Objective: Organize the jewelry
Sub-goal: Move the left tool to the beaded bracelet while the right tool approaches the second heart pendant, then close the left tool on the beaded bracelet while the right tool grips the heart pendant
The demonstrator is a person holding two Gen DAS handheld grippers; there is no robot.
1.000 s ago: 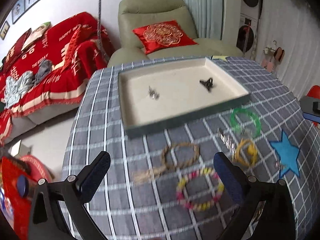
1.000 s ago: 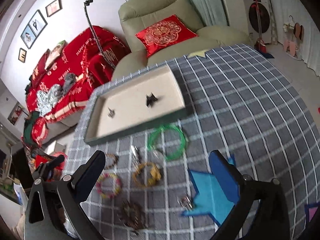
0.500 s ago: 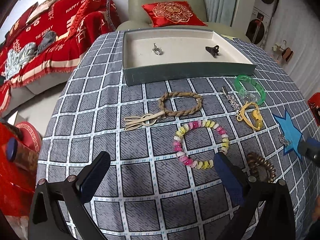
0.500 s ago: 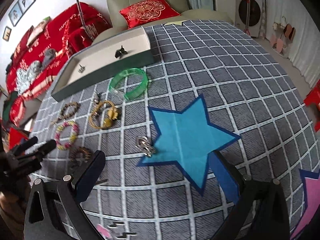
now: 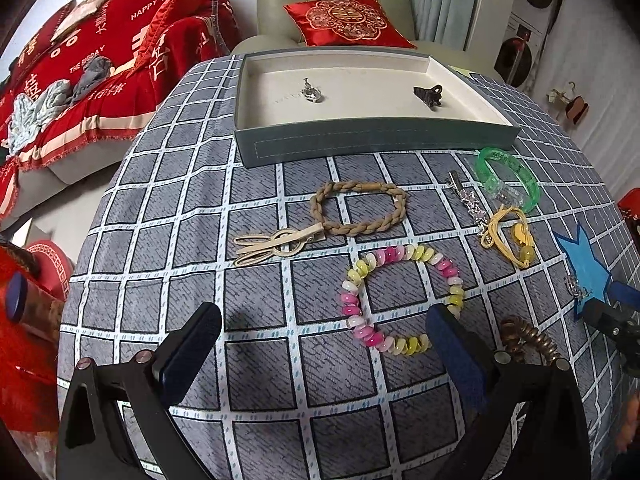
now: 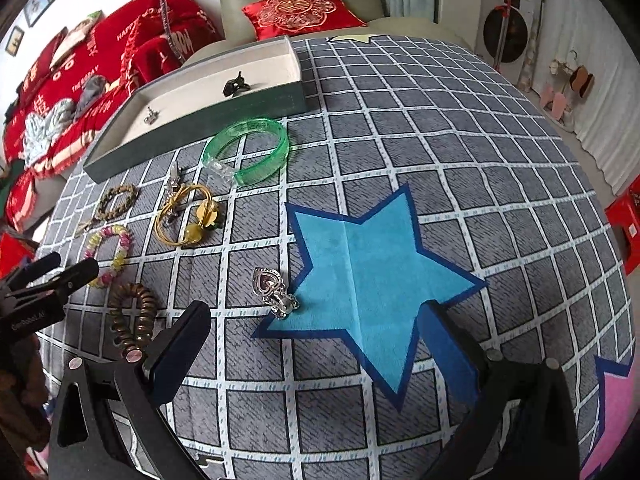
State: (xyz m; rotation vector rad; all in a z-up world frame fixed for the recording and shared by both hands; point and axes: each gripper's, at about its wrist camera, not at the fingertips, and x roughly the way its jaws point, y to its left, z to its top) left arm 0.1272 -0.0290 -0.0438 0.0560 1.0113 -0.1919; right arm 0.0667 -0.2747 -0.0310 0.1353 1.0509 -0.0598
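Observation:
A teal tray (image 5: pixel 376 138) (image 6: pixel 192 120) with a cream lining stands at the table's far side, holding a silver charm (image 5: pixel 311 92) and a dark clip (image 5: pixel 429 96). In front of it lie a braided brown bracelet (image 5: pixel 358 207), a beige hair clip (image 5: pixel 276 242), a pink-yellow bead bracelet (image 5: pixel 400 300), a green bangle (image 5: pixel 506 178) (image 6: pixel 248 150), a yellow cord bracelet (image 5: pixel 510 236) (image 6: pixel 188 216), a brown coil tie (image 6: pixel 134 316) and a silver heart pendant (image 6: pixel 274 290). My left gripper (image 5: pixel 322 344) hovers open near the bead bracelet. My right gripper (image 6: pixel 314 338) hangs open just before the pendant.
The round table wears a grey checked cloth (image 6: pixel 440 128) with a blue star patch (image 6: pixel 368 276). Beyond it are a green armchair with a red cushion (image 5: pixel 346 20) and a red-covered sofa (image 5: pixel 80 80). A silver chain clip (image 5: pixel 468 200) lies beside the bangle.
Both grippers have dropped lower and come nearer the table; the jewelry looks bigger. The pendant now sits closer to the right gripper's fingers. Both stay open.

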